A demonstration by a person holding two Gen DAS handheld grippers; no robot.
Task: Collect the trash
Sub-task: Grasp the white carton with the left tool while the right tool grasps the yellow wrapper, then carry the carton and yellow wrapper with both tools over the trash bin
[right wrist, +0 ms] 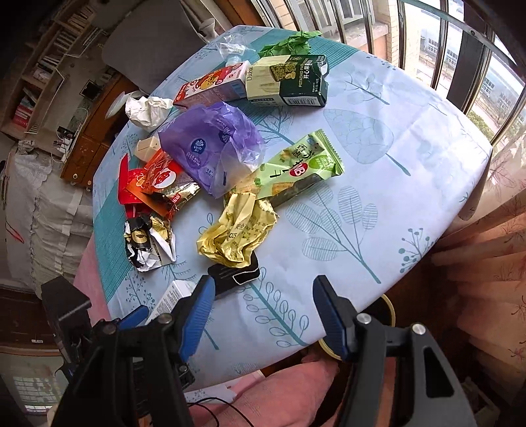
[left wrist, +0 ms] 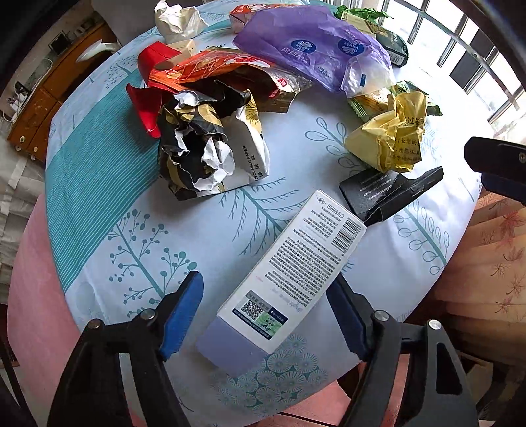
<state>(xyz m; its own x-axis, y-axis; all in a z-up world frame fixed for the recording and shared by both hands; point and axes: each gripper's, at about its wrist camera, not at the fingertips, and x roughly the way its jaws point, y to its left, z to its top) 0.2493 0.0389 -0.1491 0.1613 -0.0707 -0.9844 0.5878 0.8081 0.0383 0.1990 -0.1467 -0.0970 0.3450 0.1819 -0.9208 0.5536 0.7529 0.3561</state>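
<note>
Trash lies scattered on a round table with a blue leaf-print cloth (left wrist: 203, 236). My left gripper (left wrist: 266, 295) is open, its blue pads on either side of a white and lilac carton (left wrist: 289, 276) lying flat near the table's front edge. Beyond it lie a flattened black box (left wrist: 381, 192), a crumpled yellow wrapper (left wrist: 391, 138) and a crumpled black-and-white paper bag (left wrist: 210, 147). My right gripper (right wrist: 263, 308) is open and empty above the cloth (right wrist: 378, 138), just short of the black box (right wrist: 235, 274) and yellow wrapper (right wrist: 236, 230).
Further back lie a purple plastic bag (right wrist: 210, 144), a green snack wrapper (right wrist: 296, 170), a dark green pistachio box (right wrist: 289, 82), a red-orange foil bag (left wrist: 213, 72), a red carton (right wrist: 210, 87) and crumpled white paper (left wrist: 177, 19). Window bars (right wrist: 440, 42) stand behind; curtains (right wrist: 493, 262) hang right.
</note>
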